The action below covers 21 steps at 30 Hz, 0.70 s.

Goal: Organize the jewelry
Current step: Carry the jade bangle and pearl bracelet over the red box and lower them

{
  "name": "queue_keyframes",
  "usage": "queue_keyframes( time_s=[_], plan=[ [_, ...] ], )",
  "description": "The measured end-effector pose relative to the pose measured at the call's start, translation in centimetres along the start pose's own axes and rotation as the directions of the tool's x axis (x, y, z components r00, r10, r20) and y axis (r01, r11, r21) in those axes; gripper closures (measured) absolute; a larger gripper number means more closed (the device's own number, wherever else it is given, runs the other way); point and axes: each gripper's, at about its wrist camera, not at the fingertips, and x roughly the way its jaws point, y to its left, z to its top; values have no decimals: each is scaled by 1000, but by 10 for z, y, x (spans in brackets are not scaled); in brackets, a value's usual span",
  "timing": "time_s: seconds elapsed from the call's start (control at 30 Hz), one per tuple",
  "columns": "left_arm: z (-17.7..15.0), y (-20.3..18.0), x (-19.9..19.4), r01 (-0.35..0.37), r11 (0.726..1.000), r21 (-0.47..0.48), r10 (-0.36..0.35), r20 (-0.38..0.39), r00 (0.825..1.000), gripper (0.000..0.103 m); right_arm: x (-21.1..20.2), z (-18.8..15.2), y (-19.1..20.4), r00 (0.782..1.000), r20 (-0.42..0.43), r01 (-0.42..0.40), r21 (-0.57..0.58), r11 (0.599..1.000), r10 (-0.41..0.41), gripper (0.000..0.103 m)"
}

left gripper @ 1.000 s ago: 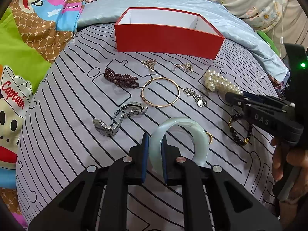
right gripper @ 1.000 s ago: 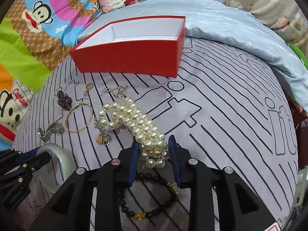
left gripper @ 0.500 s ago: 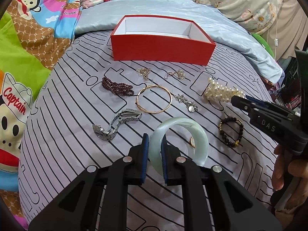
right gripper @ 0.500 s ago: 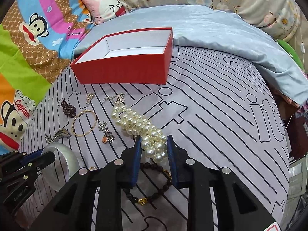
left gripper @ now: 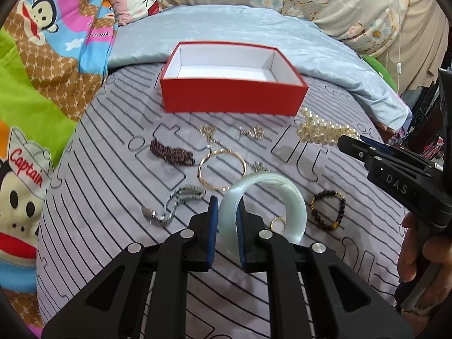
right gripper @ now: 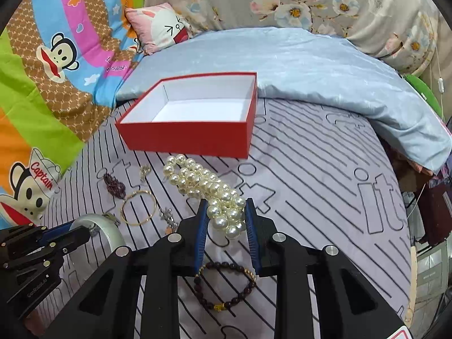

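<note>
My left gripper [left gripper: 226, 206] is shut on the rim of a pale green jade bangle [left gripper: 293, 197], lifted above the grey striped sheet [left gripper: 99, 197]. My right gripper [right gripper: 226, 209] is shut on one end of a bunched pearl strand [right gripper: 197, 178], whose far end trails toward the red box [right gripper: 186, 135]. That box [left gripper: 234, 96] stands open and white inside, with nothing in it. On the sheet lie a gold bangle [left gripper: 221, 168], a silver watch [left gripper: 172, 203], a garnet bracelet [left gripper: 172, 152], a dark bead bracelet [left gripper: 329, 212], a small gold ring [left gripper: 278, 223] and small silver pieces [left gripper: 251, 132].
A light blue quilt [right gripper: 310, 65] is heaped behind the box. A cartoon-print blanket [left gripper: 34, 70] covers the left side and a pink cushion [right gripper: 161, 25] lies at the back. A hand [left gripper: 418, 254] holds the right gripper's handle. The bed's right edge drops off near dark clutter [right gripper: 435, 220].
Both grippers have risen with their loads. The jade bangle is up off the sheet, uncovering a small gold ring, and the near end of the pearl strand has lifted. The box interior shows more.
</note>
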Motion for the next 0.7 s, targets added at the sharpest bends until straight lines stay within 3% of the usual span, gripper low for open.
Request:
queue_keyframes(
  time_s=[0.37, 0.5, 0.7],
  plan=[
    [77, 2, -11, 10, 1000, 24, -13, 122, 992, 91, -2, 68, 1, 996, 91, -12, -18, 1000, 14, 79],
    [120, 5, -3, -20, 999, 37, 12, 189, 982, 91, 17, 100, 3, 995, 97, -16, -27, 1000, 18, 79],
    [176, 13, 38, -46, 999, 29, 38, 216, 976, 91, 65, 140, 6, 997, 74, -9, -18, 1000, 11, 79]
  ],
)
